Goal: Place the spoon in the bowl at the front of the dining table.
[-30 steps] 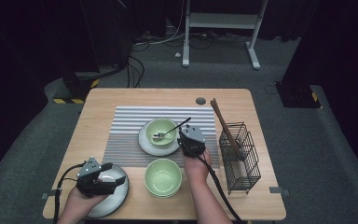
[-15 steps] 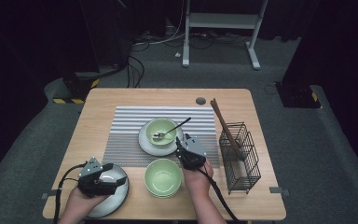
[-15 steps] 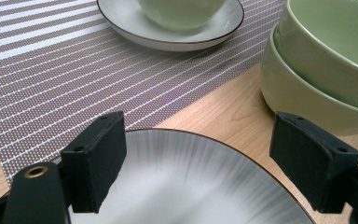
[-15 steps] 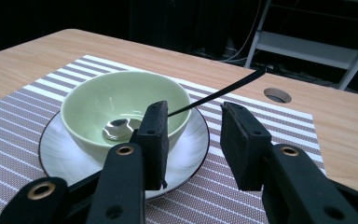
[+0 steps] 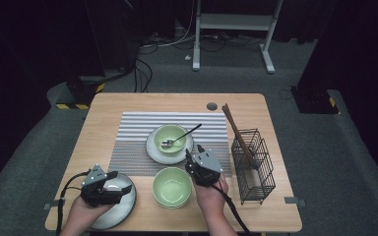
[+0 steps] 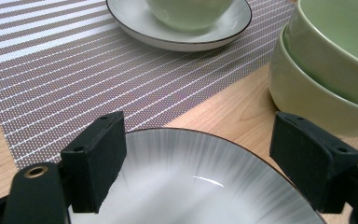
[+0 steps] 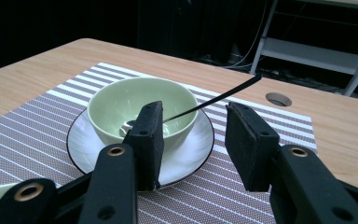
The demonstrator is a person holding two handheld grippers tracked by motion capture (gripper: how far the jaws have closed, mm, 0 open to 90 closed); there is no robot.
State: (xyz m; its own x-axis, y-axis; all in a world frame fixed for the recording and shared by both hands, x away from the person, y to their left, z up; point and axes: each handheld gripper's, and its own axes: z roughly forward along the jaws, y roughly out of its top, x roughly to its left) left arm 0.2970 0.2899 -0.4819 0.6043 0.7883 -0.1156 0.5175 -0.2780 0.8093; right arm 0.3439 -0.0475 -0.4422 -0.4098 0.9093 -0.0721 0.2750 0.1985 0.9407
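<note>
A pale green bowl (image 5: 170, 136) sits on a white plate (image 5: 153, 151) on the striped placemat (image 5: 133, 132). A spoon with a black handle (image 5: 186, 134) leans in the bowl. My right gripper (image 5: 193, 155) hovers just in front of that plate, pointing at it, open with nothing between its jaws (image 7: 193, 135). At the front left, my left gripper (image 5: 119, 182) hangs open over a grey plate (image 5: 109, 212), its jaws spread wide above the near rim (image 6: 196, 154). A stack of two green bowls (image 5: 172, 187) stands between the grippers.
A black wire basket (image 5: 254, 166) stands at the right, with brown chopsticks (image 5: 235, 130) leaning out of it. A round hole (image 5: 211, 106) is cut in the tabletop at the back. The stacked bowls (image 6: 326, 70) are close to the left gripper's right jaw.
My right gripper has drawn back from the bowl and plate toward the table's front edge. The left gripper has hardly moved over the grey plate.
</note>
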